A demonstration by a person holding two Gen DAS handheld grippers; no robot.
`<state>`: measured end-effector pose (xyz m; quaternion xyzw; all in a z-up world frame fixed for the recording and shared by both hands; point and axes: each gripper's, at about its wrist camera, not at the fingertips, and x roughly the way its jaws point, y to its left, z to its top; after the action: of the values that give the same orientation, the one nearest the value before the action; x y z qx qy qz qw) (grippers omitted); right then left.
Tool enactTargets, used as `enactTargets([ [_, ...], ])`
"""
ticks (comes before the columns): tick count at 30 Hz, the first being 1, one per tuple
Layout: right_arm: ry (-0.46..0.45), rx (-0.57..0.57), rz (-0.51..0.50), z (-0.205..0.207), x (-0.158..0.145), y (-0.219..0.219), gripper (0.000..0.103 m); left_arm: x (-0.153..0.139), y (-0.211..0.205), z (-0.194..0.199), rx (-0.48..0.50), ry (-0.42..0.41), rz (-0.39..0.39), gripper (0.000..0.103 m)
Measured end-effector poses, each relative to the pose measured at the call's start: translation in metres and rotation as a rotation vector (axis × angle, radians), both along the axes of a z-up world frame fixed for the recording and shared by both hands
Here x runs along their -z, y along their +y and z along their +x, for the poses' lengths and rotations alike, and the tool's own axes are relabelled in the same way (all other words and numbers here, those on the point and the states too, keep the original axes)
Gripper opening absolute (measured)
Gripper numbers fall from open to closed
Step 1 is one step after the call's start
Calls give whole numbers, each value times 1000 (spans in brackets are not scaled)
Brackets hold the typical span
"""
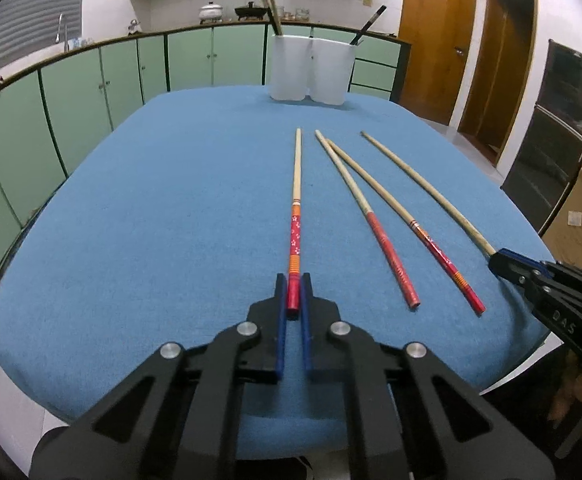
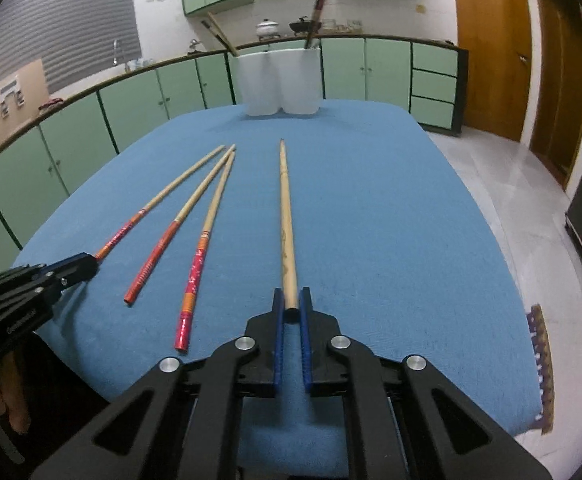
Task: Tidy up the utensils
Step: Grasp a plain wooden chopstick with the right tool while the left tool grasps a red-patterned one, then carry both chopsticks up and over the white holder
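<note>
While both grippers sit low at the near edge of the blue tablecloth (image 1: pixel 131 220), we see each chopstick running lengthwise away from its jaws, straight toward the two white holders (image 1: pixel 311 68) at the far end. Our left gripper (image 1: pixel 294 292) has its blue pads pinched nearly shut on the red butt of the flower-patterned chopstick (image 1: pixel 295 220). Our right gripper (image 2: pixel 292 304) is clamped just as narrowly on the thick end of the plain bamboo chopstick (image 2: pixel 285 216). Between them lie two more red-handled chopsticks (image 1: pixel 375 220), untouched, their tips almost crossing. Each stick looks held by its very end, so we'd judge a lift will leave the long tip drooping; the holders are well apart from either hand.
</note>
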<state>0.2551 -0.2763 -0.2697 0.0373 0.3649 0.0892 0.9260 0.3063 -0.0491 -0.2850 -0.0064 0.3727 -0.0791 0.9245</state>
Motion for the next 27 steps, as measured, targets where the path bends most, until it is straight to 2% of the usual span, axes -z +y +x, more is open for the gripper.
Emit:
enactTargets([
  [10, -12, -18, -24, -7, 1, 5, 9, 1, -2, 0, -8, 11, 1, 17],
  [12, -7, -24, -21, -5, 0, 5, 9, 1, -1, -1, -3, 13, -9, 15],
  [13, -5, -25, -16, -4, -1, 4, 7, 0, 1, 0, 2, 15, -20, 6],
  [17, -18, -26, -1, -8, -11, 4, 7, -5, 2, -2, 15, 12, -38, 5],
  [21, -74, -22, 24, -18, -39, 1, 7, -23, 5, -10, 19, -25, -60, 5],
  [27, -169, -32, 28, -25, -91, 1, 7, -72, 15, -18, 13, -114, -87, 5],
])
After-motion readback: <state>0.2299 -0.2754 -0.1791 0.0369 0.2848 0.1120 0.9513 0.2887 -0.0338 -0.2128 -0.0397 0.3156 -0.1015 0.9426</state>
